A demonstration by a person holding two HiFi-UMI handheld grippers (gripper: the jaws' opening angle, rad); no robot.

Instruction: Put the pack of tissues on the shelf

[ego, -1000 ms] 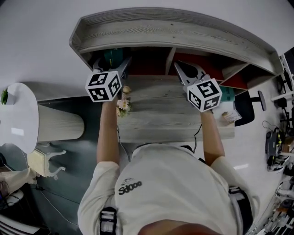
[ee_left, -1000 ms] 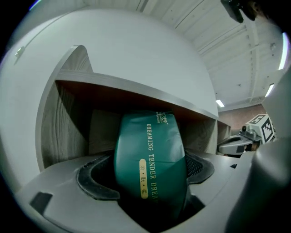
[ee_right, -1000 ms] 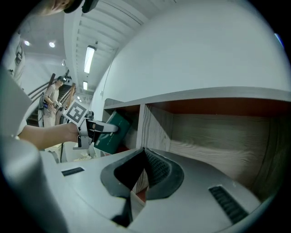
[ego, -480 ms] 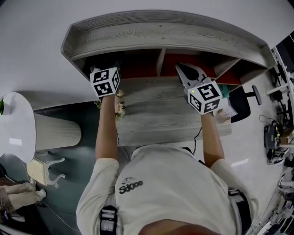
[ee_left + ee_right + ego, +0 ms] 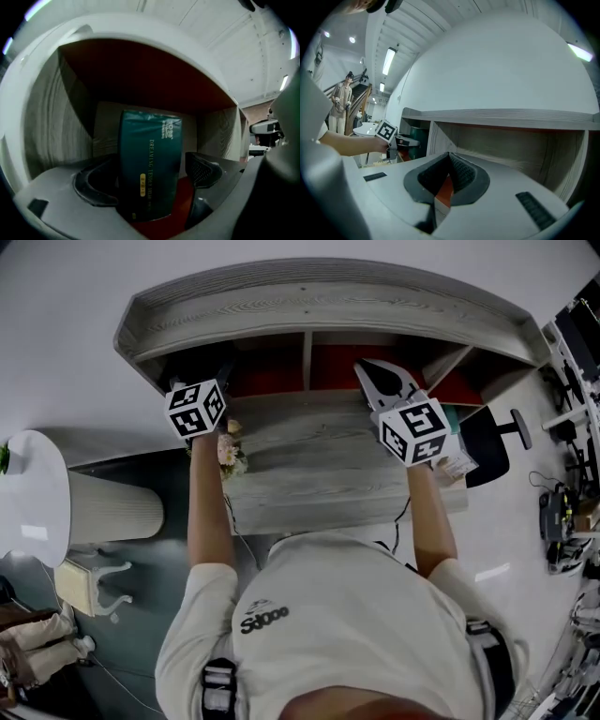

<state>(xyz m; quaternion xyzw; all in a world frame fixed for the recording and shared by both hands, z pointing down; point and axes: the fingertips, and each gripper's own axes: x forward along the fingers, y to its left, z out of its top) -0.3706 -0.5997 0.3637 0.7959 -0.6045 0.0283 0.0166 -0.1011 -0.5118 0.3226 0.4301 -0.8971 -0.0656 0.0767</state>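
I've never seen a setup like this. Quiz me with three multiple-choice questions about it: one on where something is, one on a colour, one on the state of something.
1. Where is the pack of tissues?
A. on top of the shelf
B. inside its left-hand compartment
C. inside its right-hand compartment

2. What colour is the pack?
A. red
B. white
C. dark green

3. How are the right tongs?
A. wide open
B. shut and empty
C. clamped on the pack

Answers:
1 B: the left gripper view shows it standing in the end compartment, next to the shelf's side wall.
2 C: its wrapper is dark green with pale print.
3 B: in the right gripper view their tips meet with nothing between them.
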